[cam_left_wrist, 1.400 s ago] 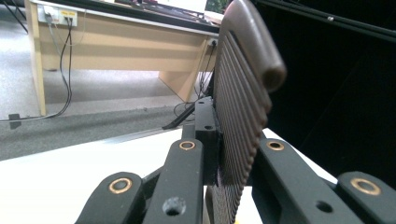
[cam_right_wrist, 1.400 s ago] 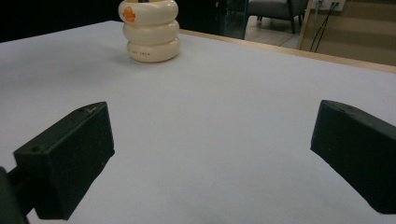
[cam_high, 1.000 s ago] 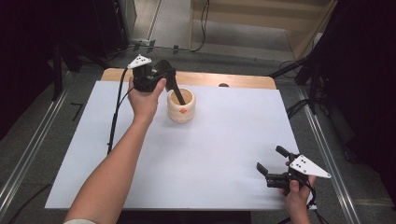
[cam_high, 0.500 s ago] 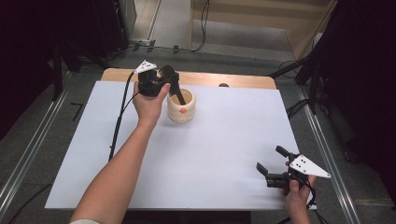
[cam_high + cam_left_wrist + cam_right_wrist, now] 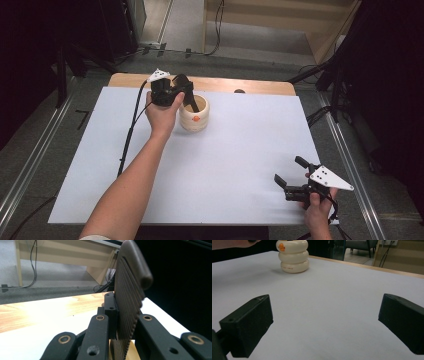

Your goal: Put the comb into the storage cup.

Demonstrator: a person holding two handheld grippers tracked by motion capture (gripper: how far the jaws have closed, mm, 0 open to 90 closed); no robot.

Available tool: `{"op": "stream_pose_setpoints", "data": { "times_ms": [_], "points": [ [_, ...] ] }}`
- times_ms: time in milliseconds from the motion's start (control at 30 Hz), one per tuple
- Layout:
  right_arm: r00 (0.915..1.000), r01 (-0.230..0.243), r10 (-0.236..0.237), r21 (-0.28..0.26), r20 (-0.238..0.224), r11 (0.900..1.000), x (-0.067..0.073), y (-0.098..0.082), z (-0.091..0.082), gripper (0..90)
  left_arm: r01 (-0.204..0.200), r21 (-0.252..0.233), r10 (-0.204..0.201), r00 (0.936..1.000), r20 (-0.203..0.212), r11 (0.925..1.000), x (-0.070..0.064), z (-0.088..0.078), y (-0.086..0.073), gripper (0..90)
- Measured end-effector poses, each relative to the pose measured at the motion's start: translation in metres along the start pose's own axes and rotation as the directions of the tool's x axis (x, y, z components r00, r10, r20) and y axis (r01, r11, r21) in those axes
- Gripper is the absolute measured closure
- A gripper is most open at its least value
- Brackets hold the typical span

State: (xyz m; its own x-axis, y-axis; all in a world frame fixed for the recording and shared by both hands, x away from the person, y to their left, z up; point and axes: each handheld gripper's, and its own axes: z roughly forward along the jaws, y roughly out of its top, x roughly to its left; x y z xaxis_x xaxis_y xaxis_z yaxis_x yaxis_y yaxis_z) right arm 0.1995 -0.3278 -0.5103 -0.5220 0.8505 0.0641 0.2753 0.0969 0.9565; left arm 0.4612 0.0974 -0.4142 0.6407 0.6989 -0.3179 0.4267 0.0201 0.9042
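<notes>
Left gripper (image 5: 186, 95) is clamped on a dark ribbed comb (image 5: 130, 297), near the far edge of the tabletop (image 5: 240, 150), left of centre. Versus a second ago the hand has tilted and shifted slightly right; the comb's lower end now sits inside the mouth of the cream ridged cup (image 5: 194, 114), where before it only angled down toward the rim. In the left gripper view the comb stands nearly upright between the jaws, cup rim just below.

Judgement: insertion is basically done; the next step is likely letting go so the comb leans in the cup.

Right gripper (image 5: 292, 181) is idle at the near right corner, jaws spread wide, holding nothing.
</notes>
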Motion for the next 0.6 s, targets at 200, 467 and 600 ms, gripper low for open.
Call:
{"op": "stream_pose_setpoints", "data": {
  "times_ms": [200,467,600],
  "points": [
    [1.0,0.001,-0.001,0.003,-0.001,1.0,0.0003,0.0,0.0,0.0,0.013,0.006,-0.013,0.9999,-0.007,0.9999,0.0025,0.0019,-0.0054,84.3],
    [1.0,-0.001,0.001,0.005,-0.001,1.0,0.0,-0.0004,0.0006,0.0,0.058,0.007,-0.058,0.9983,0.011,0.9983,0.0089,0.0025,-0.0073,83.7],
    [1.0,-0.001,0.001,0.006,0.0,1.0,0.0001,-0.0005,0.0006,0.0,0.017,-0.005,-0.016,0.9999,0.005,0.9999,0.0074,0.0,-0.007,66.3]
  ]
}}
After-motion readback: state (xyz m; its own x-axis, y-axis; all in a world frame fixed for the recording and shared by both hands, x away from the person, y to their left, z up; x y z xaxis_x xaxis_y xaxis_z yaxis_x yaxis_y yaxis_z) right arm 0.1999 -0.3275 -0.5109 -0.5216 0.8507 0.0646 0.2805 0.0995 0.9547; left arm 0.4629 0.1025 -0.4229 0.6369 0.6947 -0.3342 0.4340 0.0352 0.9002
